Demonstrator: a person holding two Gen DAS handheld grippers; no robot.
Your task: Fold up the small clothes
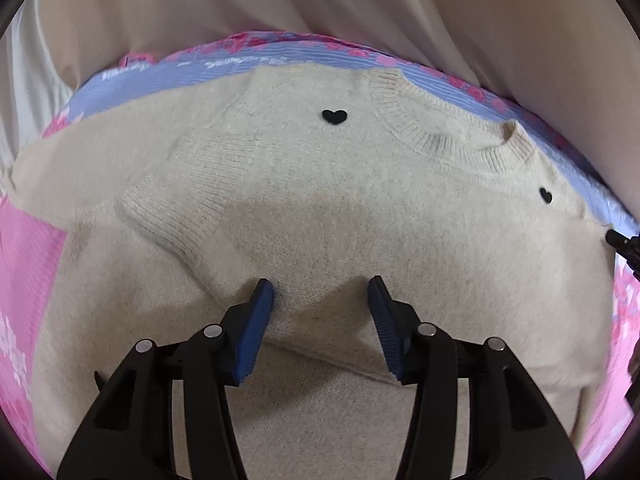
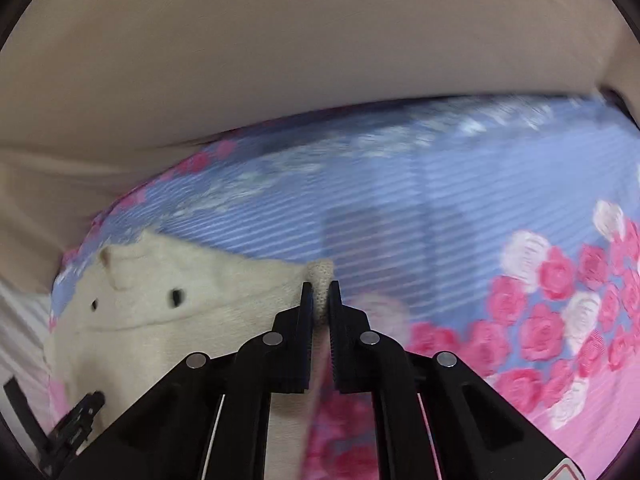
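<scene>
In the left wrist view, your left gripper (image 1: 321, 294) stands released, its blue pads apart over the cream sweater (image 1: 320, 200), which lies spread on the floral bedcover (image 1: 24, 264) with one sleeve already folded across the body. Nothing is pinched here; keep this gripper clear, or use it to steady the body. The lower hem is cut off behind the gripper frame. In the right wrist view, your right gripper (image 2: 320, 300) is clenched on the ribbed sleeve cuff (image 2: 321, 274) at the sweater's edge. Carry the cuff low and straight across the body, keeping the sleeve flat. This view is blurred, and the sleeve behind the jaws is hidden.
</scene>
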